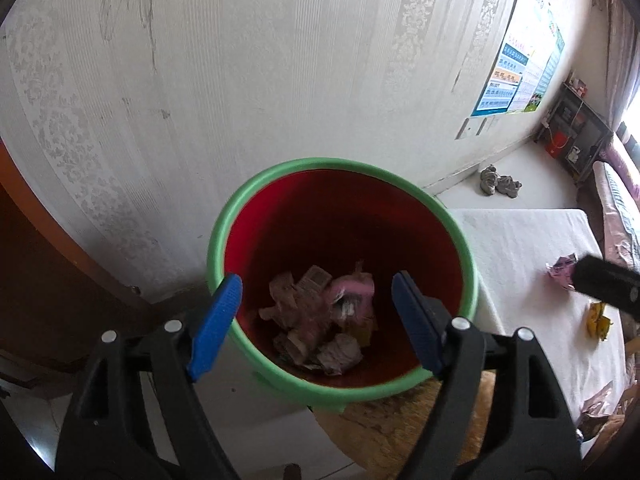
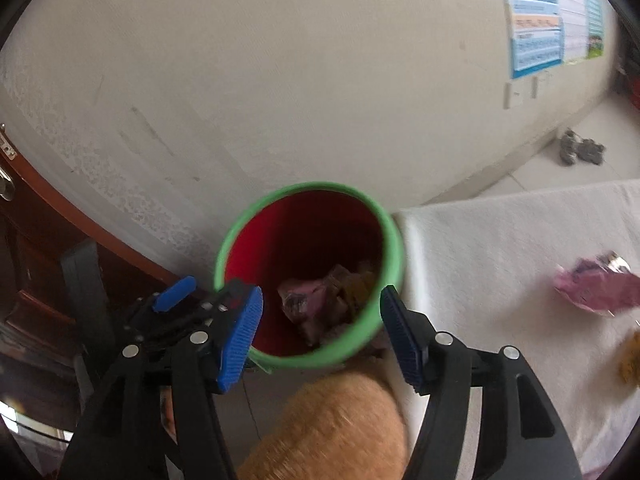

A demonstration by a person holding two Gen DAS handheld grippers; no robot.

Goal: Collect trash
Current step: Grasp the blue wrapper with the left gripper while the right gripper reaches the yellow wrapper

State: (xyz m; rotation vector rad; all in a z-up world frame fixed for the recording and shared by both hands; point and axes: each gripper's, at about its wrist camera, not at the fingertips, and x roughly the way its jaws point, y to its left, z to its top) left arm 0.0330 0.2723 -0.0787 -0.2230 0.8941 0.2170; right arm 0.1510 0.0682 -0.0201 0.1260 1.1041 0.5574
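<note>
Both tongs hung over the red bin (image 1: 340, 216) with the green rim. The left tongs (image 1: 316, 320) stood apart with nothing between them, and so did the right tongs (image 2: 320, 332). Crumpled wrappers (image 1: 320, 316) lay at the bin's bottom. A pink wrapper (image 2: 596, 288) and a yellow one (image 1: 596, 320) lay on the white surface (image 1: 520, 248) just beside the bin

**Over the bin, jaws apart**

My left gripper (image 1: 316, 312) hangs with its blue pads spread and nothing between them. Just beyond and below them gapes the round red plastic bin with a green rim (image 1: 464, 240), crumpled pink and tan wrappers (image 1: 320, 316) heaped inside.
</note>
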